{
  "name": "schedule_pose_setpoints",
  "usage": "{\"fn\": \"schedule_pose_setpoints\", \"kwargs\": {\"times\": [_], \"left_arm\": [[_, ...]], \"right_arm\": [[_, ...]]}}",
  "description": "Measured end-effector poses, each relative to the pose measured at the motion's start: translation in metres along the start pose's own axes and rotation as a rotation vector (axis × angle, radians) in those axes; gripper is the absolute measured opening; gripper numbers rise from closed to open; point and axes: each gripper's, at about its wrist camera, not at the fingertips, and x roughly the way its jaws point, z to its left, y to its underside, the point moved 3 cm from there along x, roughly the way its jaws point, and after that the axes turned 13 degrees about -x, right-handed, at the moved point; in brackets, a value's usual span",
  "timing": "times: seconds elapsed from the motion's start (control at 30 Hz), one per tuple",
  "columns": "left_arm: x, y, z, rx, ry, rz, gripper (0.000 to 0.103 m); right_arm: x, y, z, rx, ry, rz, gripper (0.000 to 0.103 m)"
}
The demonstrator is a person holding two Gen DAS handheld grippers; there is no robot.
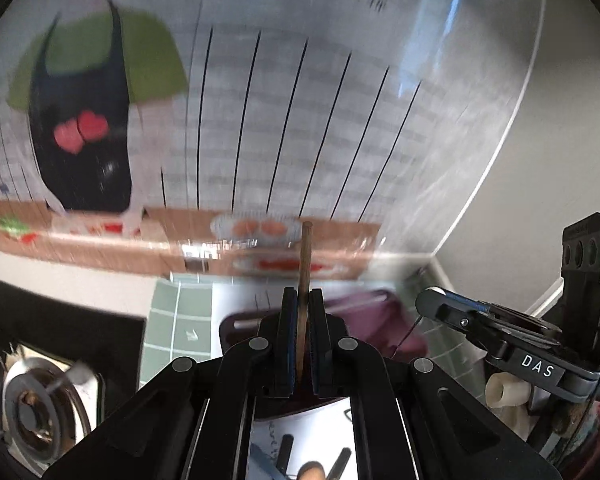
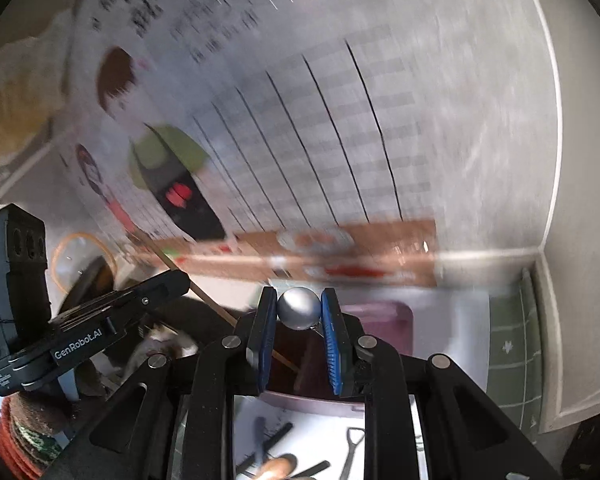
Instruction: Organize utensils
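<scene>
My left gripper (image 1: 300, 312) is shut on a thin wooden chopstick (image 1: 305, 264) that stands upright between its pads, tip toward the wall. In the right wrist view the left gripper (image 2: 172, 280) sits at the left with the chopstick (image 2: 204, 298) slanting across. My right gripper (image 2: 299, 308) is shut on the rounded silver end of a metal utensil (image 2: 299, 307). The right gripper also shows in the left wrist view (image 1: 432, 298) at the right. Both hover above a dark maroon tray (image 2: 384, 320). More utensils (image 2: 278, 464) lie on white paper below.
A poster-covered wall (image 1: 300, 120) fills the background, with a brown printed strip along its foot. A gas burner (image 1: 40, 408) is at lower left. A green gridded mat (image 2: 512, 340) lies to the right. Stacked coasters (image 2: 28, 440) are at lower left.
</scene>
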Motion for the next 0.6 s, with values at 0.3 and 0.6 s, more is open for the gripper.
{"fn": "schedule_pose_setpoints", "kwargs": {"times": [0.3, 0.6], "left_arm": [[0.012, 0.015, 0.013, -0.059, 0.085, 0.033, 0.045], [-0.057, 0.038, 0.003, 0.021, 0.073, -0.039, 0.05]], "right_arm": [[0.017, 0.024, -0.022, 0.037, 0.054, 0.07, 0.027], [-0.077, 0.032, 0.009, -0.128, 0.312, -0.097, 0.027]]}}
